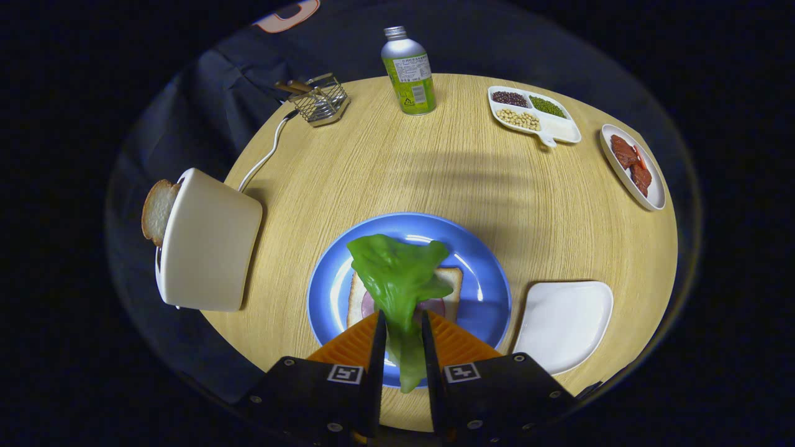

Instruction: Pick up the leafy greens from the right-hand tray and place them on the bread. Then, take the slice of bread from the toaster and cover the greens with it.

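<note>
My gripper (400,323) is shut on the leafy greens (397,279), whose leaf droops ahead of the fingers and hangs over the blue plate (478,261). On that plate lies a bread slice (450,292) with a round pink slice of meat on it, mostly hidden by the leaf. To the left stands a cream toaster (208,248) with a second bread slice (156,211) sticking out of its slot. The white tray (565,323) to the right of the plate holds nothing.
At the far side of the round wooden table stand a green-labelled metal bottle (408,71), a wire basket (320,99) and a white divided dish of beans (534,115). A white oval dish with red meat strips (632,164) lies at the far right. The toaster's white cord (267,152) runs back.
</note>
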Available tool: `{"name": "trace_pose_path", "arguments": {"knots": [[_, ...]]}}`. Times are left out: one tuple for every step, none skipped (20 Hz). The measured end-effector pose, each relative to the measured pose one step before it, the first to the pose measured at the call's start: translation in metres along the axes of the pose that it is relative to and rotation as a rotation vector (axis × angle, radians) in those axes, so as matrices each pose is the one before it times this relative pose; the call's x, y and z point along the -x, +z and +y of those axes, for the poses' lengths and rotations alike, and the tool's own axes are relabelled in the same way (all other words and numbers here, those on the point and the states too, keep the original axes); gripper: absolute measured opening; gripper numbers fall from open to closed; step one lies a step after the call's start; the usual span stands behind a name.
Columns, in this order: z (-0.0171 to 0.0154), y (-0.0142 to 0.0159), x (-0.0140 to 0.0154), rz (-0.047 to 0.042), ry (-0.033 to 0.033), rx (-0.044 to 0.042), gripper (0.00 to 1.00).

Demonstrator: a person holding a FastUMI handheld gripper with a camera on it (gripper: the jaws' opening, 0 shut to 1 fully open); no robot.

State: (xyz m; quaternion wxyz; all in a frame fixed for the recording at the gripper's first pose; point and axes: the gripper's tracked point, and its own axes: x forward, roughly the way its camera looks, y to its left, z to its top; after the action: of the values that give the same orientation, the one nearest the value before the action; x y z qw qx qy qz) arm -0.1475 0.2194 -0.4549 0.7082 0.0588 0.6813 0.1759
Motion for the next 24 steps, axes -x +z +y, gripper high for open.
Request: {"name": "trace_pose_path", "arguments": {"knots": [[0.00011, 0.00059, 0.00188, -0.00358, -0.00629, 0.00491, 0.37], [0.00196, 0.00032, 0.00146, -0.00874, -0.00101, 0.00809, 0.45], [0.00013, 0.00048, 0.00051, -0.00268, -0.00523, 0.00579, 0.47], [0.00162, -0.00178, 0.00065, -0.00067, -0.00435, 0.00267, 0.52], [-0.00104, 0.00149, 0.00136, -0.00364, -0.00937, 0.00026, 0.55], [-0.00049, 0.00032, 0.001, -0.00654, -0.01301, 0.00534, 0.57], [-0.00167, 0.00136, 0.00163, -0.00281, -0.01781, 0.00472, 0.6], [-0.00058, 0.0004, 0.00312, -0.00254, -0.01162, 0.00293, 0.63], [0.00015, 0.00238, 0.00263, -0.00635, -0.00834, -0.00194, 0.65], [0.0009, 0.00128, 0.00207, 0.00021, -0.00944, -0.01094, 0.66], [0.00105, 0.00107, 0.00258, 0.00525, -0.00161, -0.01783, 0.67], [0.00192, 0.00175, 0.00269, 0.00084, -0.00062, -0.0128, 0.7], [0.00121, 0.00188, 0.00492, -0.00085, -0.00338, -0.0049, 0.71], [0.00386, 0.00312, 0.00689, -0.00415, -0.00093, 0.00102, 0.72], [0.00386, 0.00363, 0.00855, -0.00448, -0.00086, 0.00024, 0.73], [0.00848, 0.00484, 0.00919, -0.00938, 0.00971, 0.00022, 0.74], [0.00924, 0.00888, 0.00922, -0.02561, 0.00955, 0.00193, 0.75], [0.00573, 0.01037, 0.00823, -0.03066, -0.00344, 0.00569, 0.78], [0.00918, 0.00793, 0.00782, -0.0191, 0.00486, 0.00863, 0.78], [0.01342, 0.00651, 0.00719, -0.01386, 0.01523, 0.01011, 0.79], [0.0121, 0.0067, 0.00633, -0.00957, 0.01176, 0.01145, 0.81], [0.01415, 0.00789, 0.00592, -0.01102, 0.01429, 0.00927, 0.84], [0.01285, 0.00805, 0.00415, -0.01107, 0.01195, 0.00627, 0.85], [0.01446, 0.00651, 0.00338, -0.00521, 0.01908, 0.00539, 0.88]]}}
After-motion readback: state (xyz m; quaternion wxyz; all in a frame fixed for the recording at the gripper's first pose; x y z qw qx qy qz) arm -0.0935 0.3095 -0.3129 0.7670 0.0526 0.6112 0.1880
